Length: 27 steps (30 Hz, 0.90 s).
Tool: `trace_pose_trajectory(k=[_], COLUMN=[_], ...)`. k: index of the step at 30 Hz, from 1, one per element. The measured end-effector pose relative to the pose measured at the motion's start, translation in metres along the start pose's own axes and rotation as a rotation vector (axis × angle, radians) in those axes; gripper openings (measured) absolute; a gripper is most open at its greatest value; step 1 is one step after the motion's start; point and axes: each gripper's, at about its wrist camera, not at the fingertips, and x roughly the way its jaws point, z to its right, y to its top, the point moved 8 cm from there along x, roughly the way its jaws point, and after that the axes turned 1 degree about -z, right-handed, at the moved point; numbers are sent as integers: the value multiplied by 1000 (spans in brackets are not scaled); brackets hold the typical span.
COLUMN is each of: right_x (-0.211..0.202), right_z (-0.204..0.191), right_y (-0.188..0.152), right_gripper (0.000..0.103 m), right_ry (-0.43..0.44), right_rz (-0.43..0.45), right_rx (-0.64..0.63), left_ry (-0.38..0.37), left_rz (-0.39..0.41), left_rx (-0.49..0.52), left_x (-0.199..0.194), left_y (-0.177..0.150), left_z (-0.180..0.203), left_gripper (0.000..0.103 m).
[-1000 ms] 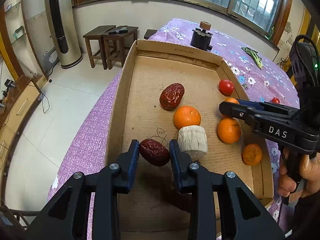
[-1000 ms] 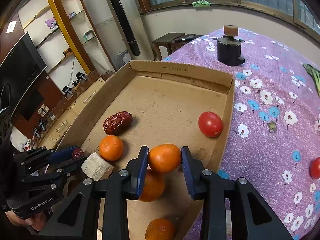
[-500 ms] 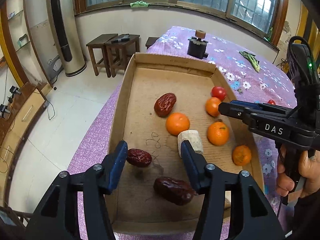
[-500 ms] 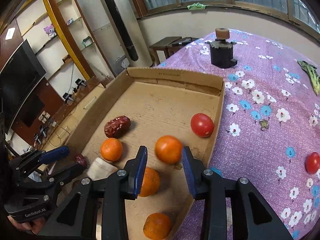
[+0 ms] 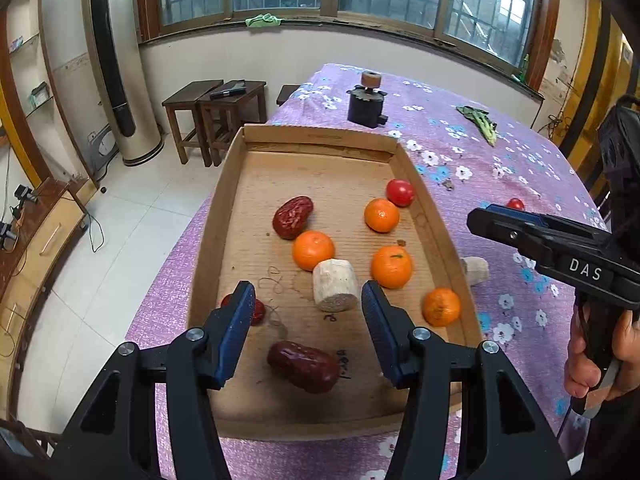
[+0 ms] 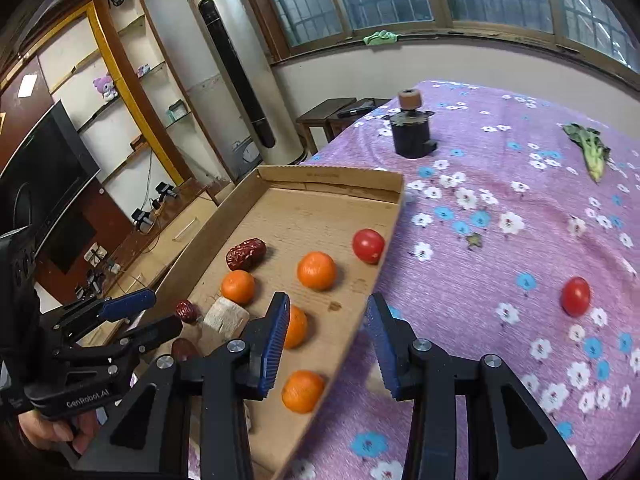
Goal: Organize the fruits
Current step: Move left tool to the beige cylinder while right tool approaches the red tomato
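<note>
A shallow cardboard box lies on the purple flowered cloth. In it lie several oranges, three red dates, a red tomato and a pale cork-like block. My left gripper is open and empty above the box's near end. My right gripper is open and empty over the box's right rim. A second tomato lies on the cloth to the right.
A black pot with a cork lid stands on the cloth behind the box. A green leafy vegetable lies at the far right. Another pale block lies on the cloth just outside the box's right wall. Wooden stools stand off the table's left.
My left gripper opened and let go of a date, which now lies in the box. My right gripper opened, let go of an orange in the box, and both pulled back.
</note>
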Motion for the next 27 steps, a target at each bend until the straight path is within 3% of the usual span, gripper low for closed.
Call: trace_pose_trajectory(k=[10, 27], right_x=[-30, -71], right_z=[36, 110], right_y=[-15, -44], right_gripper=[42, 42], right_ry=[-48, -139], right_rz=[23, 48], right_rx=[48, 151], left_ry=[-45, -193], left_rz=[14, -17], left_rx=[24, 167], left_x=[-12, -10], left_y=[1, -4], left_z=[26, 128], left_gripper=[57, 57])
